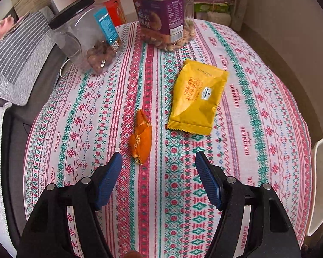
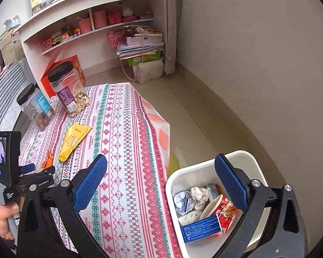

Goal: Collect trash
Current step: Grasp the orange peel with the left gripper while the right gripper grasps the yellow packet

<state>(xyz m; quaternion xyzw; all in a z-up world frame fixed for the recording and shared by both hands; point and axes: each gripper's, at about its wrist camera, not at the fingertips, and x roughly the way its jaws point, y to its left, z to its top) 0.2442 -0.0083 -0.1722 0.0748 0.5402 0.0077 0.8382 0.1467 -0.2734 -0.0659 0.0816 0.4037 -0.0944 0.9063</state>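
Orange peel (image 1: 141, 137) lies on the tablecloth (image 1: 269, 111), long axis running away from my left gripper (image 1: 158, 161), just ahead of its spread, empty jaws. Beside it a yellow snack packet (image 1: 197, 97) angles slightly right (cloth reads "HANDMADE"). My right gripper (image 2: 161, 167), jaws spread and empty, hangs near the white bin (image 2: 245, 157).

Both grippers, left gripper (image 1: 159, 158) and right gripper (image 2: 161, 165), are built of black frames, silver screws and ribbed blue pads (image 1: 107, 181)
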